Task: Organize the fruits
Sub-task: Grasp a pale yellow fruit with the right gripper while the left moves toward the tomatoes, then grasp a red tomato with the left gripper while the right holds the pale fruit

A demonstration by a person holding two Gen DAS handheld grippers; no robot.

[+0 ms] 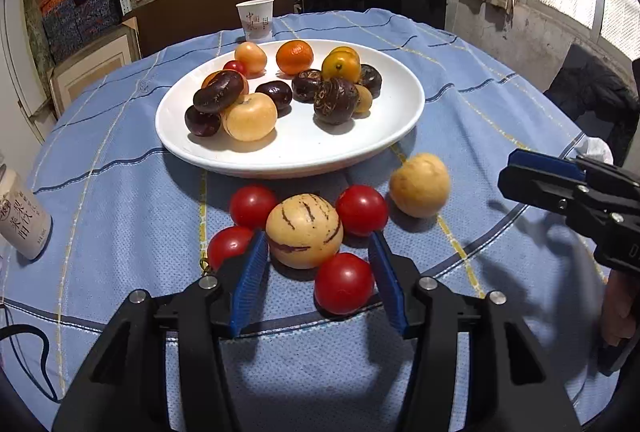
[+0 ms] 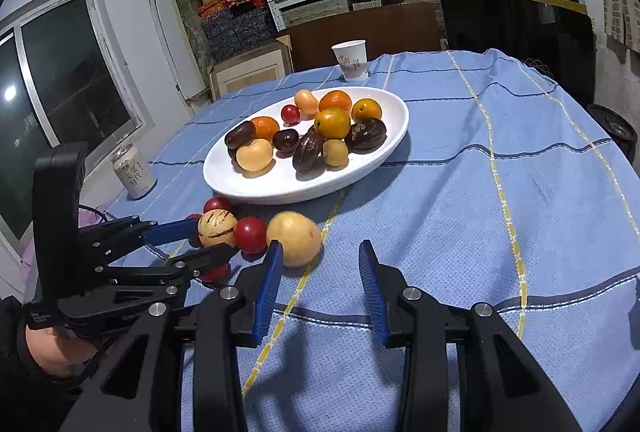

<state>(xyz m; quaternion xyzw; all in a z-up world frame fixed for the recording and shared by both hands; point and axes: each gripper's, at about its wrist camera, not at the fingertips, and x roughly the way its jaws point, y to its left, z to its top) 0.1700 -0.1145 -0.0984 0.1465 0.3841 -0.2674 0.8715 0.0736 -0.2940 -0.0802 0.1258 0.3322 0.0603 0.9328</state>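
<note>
Left gripper (image 1: 318, 252): jaws spread wide with nothing clamped, straddling the striped pepino melon (image 1: 304, 230); the blue pads flank the fruit without visibly pressing it.
Right gripper (image 2: 318, 264): also spread and empty, hovering low over the blue tablecloth (image 2: 460, 192); its left pad sits just beside the plain yellow fruit (image 2: 294, 238).
Loose fruit: the melon lies on the cloth in front of the white plate (image 1: 296, 156), ringed by four cherry tomatoes, one at upper left (image 1: 252, 206), one at upper right (image 1: 361, 209), one at lower left (image 1: 228, 246) and one nearest the camera (image 1: 344, 282). All appear to touch or nearly touch the melon.
Plate contents: oranges, dark passion fruit and pale yellow fruit already piled there, with bare space at the near edge.
Step in hand: most likely grasping the melon to move it onto the plate.
Doing it well: centre the pads on the widest part of the melon, then close slowly; it looks smooth and round, so an off-centre squeeze could squirt it forward.
Hazard: the lower-left tomato sits against the left pad and may roll when the jaws close; a lift straight up before travelling would probably avoid scattering the ring.
Bystanders: paper cup (image 1: 255, 19) behind the plate, drink can (image 2: 133, 172) to the left, both well apart from the work.
</note>
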